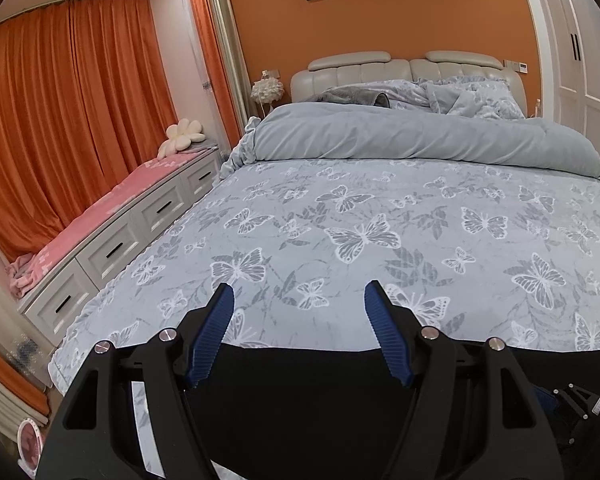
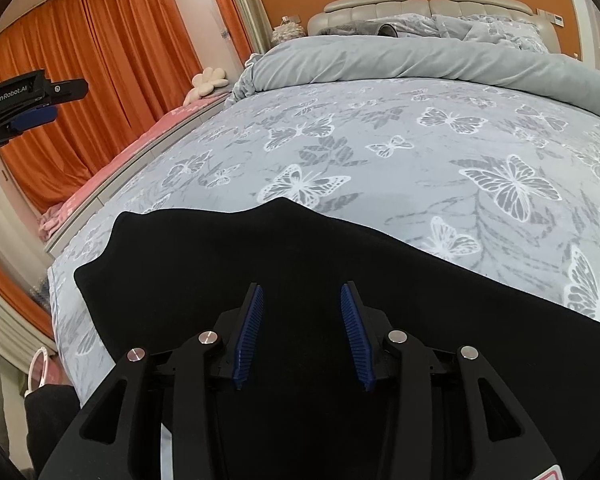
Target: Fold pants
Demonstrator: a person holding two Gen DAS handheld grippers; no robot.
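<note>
The black pants (image 2: 300,256) lie flat on the butterfly-print bed sheet (image 2: 420,152) near the foot of the bed. My right gripper (image 2: 302,292) is open and empty, its blue pads just above the black cloth. In the left wrist view the pants (image 1: 300,392) show as a dark patch under my left gripper (image 1: 300,294), which is open, empty and held above them. The left gripper also shows in the right wrist view (image 2: 40,100), raised at the far left.
A rolled grey duvet (image 1: 420,136) and pillows lie at the head of the bed. A white drawer bench (image 1: 112,248) with a pink blanket runs along the left side, below orange curtains (image 1: 60,100). White wardrobe doors (image 1: 580,60) stand at the right.
</note>
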